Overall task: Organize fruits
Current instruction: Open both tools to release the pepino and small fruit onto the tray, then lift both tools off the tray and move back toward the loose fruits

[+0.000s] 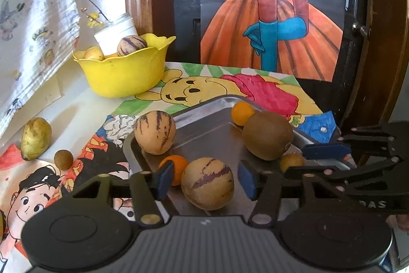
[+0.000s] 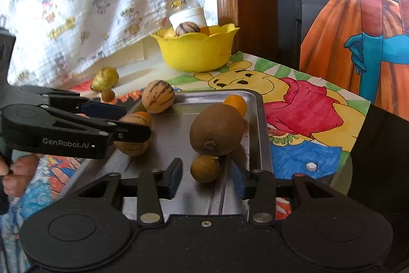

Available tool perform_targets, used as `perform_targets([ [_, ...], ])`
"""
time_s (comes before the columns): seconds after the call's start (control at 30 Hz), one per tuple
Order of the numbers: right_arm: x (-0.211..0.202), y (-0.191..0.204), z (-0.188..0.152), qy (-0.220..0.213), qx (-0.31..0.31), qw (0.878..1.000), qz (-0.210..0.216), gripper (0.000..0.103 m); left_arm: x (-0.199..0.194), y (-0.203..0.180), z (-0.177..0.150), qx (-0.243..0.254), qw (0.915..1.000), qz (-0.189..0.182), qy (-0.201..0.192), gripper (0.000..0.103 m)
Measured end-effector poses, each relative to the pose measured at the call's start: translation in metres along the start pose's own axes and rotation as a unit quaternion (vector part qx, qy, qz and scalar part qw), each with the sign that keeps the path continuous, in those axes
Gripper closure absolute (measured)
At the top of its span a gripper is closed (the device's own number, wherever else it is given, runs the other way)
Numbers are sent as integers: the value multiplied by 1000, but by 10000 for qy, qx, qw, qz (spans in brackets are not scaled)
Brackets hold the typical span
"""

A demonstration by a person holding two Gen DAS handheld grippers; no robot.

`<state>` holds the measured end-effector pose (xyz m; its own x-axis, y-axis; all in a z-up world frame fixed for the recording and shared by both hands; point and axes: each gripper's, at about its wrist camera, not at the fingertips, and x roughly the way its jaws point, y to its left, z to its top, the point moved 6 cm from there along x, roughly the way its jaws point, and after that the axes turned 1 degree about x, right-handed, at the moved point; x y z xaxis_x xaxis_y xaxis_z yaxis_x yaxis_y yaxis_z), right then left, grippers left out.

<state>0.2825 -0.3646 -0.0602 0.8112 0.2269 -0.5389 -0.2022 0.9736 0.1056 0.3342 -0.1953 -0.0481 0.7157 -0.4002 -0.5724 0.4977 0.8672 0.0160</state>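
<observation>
My left claw (image 1: 204, 179) hangs low over the near end of the steel tray (image 1: 204, 129), jaws apart, and a striped melon (image 1: 207, 183) sits on the tray between the blue pads, a gap showing on each side. Released, then, nothing gripped. Just behind its left pad peeks a small orange (image 1: 176, 165), touching the melon. A second striped melon (image 1: 155, 132) rests at the tray's left rim.

My right claw (image 2: 207, 181) is spread open too, at the tray's near right end, with a little brown fruit (image 2: 205, 168) lying loose between the pads, clear of both. Right behind it, touching, lies the kiwi (image 2: 217, 129), and behind that another orange (image 2: 235, 102) in the tray's far corner.

Off the tray, on the bench to the left, lies a pear (image 1: 35, 138) with a small brown ball (image 1: 63, 159) just beside it. At the back stands the yellow bowl (image 1: 122, 73), holding a third striped melon (image 1: 131, 45) and other yellowish fruit I can't name, with a white cup (image 1: 116, 35) behind.
</observation>
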Motion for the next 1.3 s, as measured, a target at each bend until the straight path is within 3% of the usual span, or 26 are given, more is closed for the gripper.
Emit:
perform_targets([
  [0.17,-21,-1,-2,-171,160,9997,40,37,-13,10,2,-405,9990,139,-105,19],
  [0.33,-48,7,1,-452,198,9988,28,15,-38,14,4,-736,9963,326,-299,1],
  [0.43,-65,16,5,-598,143,9981,12,3,-56,13,6,-759,9953,416,-425,0],
  [0.8,-125,56,2,-830,64,9965,-102,1,-143,26,-11,-1354,9830,1047,-670,0],
  [1.1,-162,100,-19,-964,159,9952,-96,1,-224,62,-74,-2125,9595,1753,-587,0],
  [1.3,-184,127,-35,-938,133,9954,-133,1,-263,74,-114,-2238,9490,2148,-563,0],
])
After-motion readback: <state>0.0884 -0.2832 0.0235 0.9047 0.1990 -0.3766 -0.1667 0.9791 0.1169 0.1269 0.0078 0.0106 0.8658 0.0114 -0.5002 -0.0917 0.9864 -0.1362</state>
